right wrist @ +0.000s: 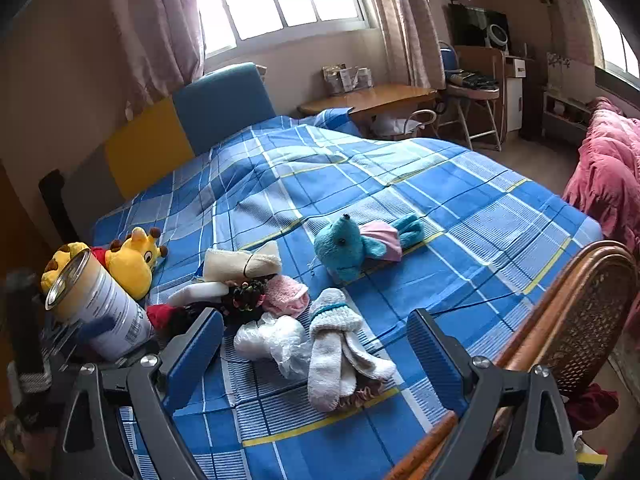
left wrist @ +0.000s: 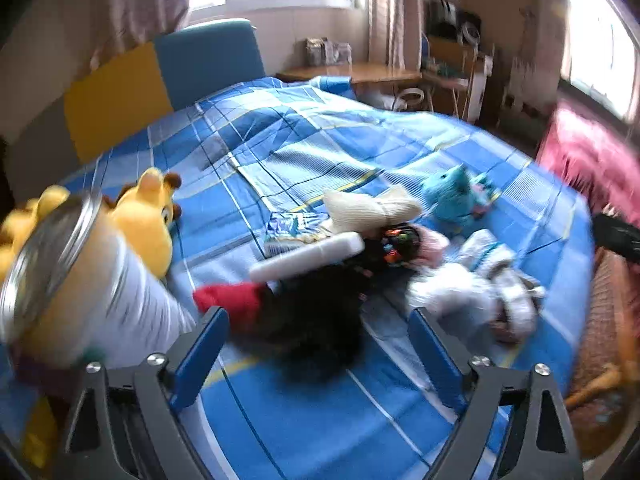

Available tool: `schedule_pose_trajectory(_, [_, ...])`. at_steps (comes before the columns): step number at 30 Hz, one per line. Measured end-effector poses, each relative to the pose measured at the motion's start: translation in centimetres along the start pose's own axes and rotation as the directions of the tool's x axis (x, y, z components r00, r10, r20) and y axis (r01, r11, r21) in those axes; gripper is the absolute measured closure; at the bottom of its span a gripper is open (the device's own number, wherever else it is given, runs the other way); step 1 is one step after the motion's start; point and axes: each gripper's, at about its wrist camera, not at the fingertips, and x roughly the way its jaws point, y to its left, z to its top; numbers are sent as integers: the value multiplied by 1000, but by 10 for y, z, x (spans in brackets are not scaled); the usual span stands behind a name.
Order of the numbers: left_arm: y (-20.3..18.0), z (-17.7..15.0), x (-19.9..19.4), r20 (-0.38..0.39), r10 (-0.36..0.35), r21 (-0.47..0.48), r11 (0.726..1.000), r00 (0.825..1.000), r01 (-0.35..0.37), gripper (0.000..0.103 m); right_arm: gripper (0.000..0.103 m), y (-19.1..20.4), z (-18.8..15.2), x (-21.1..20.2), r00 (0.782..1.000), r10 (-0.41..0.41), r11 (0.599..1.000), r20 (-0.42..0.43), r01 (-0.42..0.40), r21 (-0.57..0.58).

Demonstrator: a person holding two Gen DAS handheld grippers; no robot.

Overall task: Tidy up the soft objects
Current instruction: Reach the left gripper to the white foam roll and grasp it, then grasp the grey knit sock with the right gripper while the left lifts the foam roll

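Soft things lie in a heap on the blue plaid bed: a teal plush mouse, a cream rolled cloth, a pink cloth, a white sock toy, a crumpled plastic bag, a black furry item with a red part. A yellow giraffe plush lies at the left. My left gripper is open just in front of the black item. My right gripper is open, low over the bag and sock toy.
A metal-lidded tin can stands by the giraffe at the bed's left edge. A wicker chair back rises at the right. A pink quilt, a wooden desk and a yellow-and-blue headboard surround the bed.
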Motion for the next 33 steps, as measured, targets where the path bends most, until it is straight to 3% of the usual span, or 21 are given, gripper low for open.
schedule_pose_trajectory(2, [0, 10, 16, -26, 7, 31, 999, 1000, -6, 24, 8, 1, 0, 5, 1000, 5, 1000, -7, -5, -8])
schedule_pose_trajectory(9, [-4, 32, 70, -59, 37, 126, 992, 998, -29, 26, 8, 5, -5, 23, 997, 66, 997, -50, -67, -34])
schedule_pose_trajectory(11, [-6, 36, 84, -73, 32, 146, 989, 997, -21, 34, 8, 5, -5, 27, 994, 82, 996, -69, -85, -33])
schedule_pose_trajectory(12, [-7, 38, 89, -84, 16, 147, 989, 996, -3, 48, 8, 5, -5, 29, 992, 102, 994, -76, -104, -26])
schedule_pose_trajectory(15, [-8, 41, 94, -77, -31, 138, 990, 997, 41, 62, 8, 2, -4, 35, 985, 141, 990, -101, -141, 4])
schedule_pose_trajectory(17, [-8, 41, 85, -52, -57, 115, 991, 997, 63, 64, 8, -2, -2, 41, 975, 175, 984, -134, -172, 36])
schedule_pose_trajectory(18, [-7, 41, 79, -40, -78, 98, 992, 996, 82, 72, 9, -6, -1, 44, 971, 187, 982, -150, -181, 54])
schedule_pose_trajectory(22, [-1, 38, 42, 43, -122, 21, 992, 992, 121, 72, 16, -19, 8, 45, 968, 190, 981, -166, -179, 77])
schedule_pose_trajectory(27, [7, 11, -7, 112, -162, -111, 978, 980, 174, 72, 36, -40, 26, 49, 970, 150, 984, -191, -127, 127])
schedule_pose_trajectory(31, [11, -24, -41, 130, -176, -171, 965, 976, 197, 72, 48, -36, 34, 73, 937, 103, 993, -334, -78, 88])
schedule_pose_trajectory(33, [15, -42, -53, 121, -179, -197, 960, 976, 200, 72, 48, -24, 31, 90, 904, 70, 998, -422, -66, 23])
